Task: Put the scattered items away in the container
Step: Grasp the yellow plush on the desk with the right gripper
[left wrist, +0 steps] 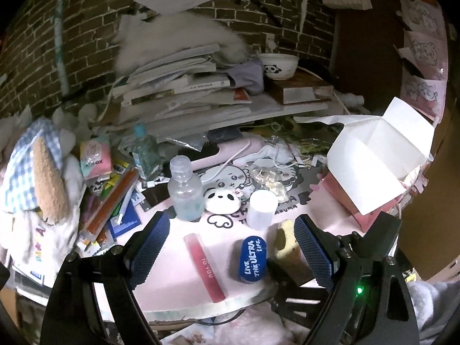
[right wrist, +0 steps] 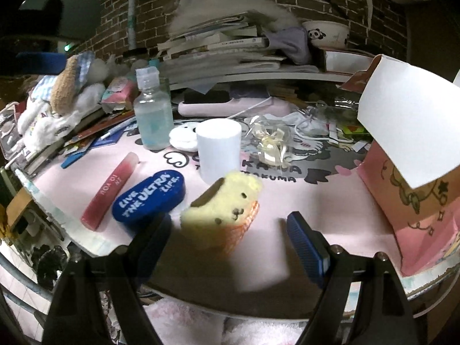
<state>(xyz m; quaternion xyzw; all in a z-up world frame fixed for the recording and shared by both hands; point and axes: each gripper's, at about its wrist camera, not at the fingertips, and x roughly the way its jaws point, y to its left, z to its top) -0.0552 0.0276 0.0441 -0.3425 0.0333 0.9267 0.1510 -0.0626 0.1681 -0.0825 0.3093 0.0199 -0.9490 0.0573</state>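
Currently, readings by view:
Left gripper (left wrist: 230,247): angled down over the mat (left wrist: 178,293), jaws wide, empty; blue case (left wrist: 252,260) and pink tube (left wrist: 204,267) lay between them.
Right gripper (right wrist: 230,244): angled down, jaws wide, nothing clamped; yellow plush (right wrist: 222,210) just ahead.
Box (right wrist: 414,198): pink, flap up, at the right.
Left view only: plush half hidden behind its right finger.
Right view only: plush face.

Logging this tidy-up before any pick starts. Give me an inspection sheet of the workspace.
Surface: pink printed mat, crowded at the back.
Job's things: pink tube, blue case, yellow plush, white cylinder, clear bottle; pink box open.
Clutter: book pile, plush toy, panda bowl.
Grippers: left gripper and right gripper open, empty.
Cables: white cable at back.
Surroundings: brick wall.
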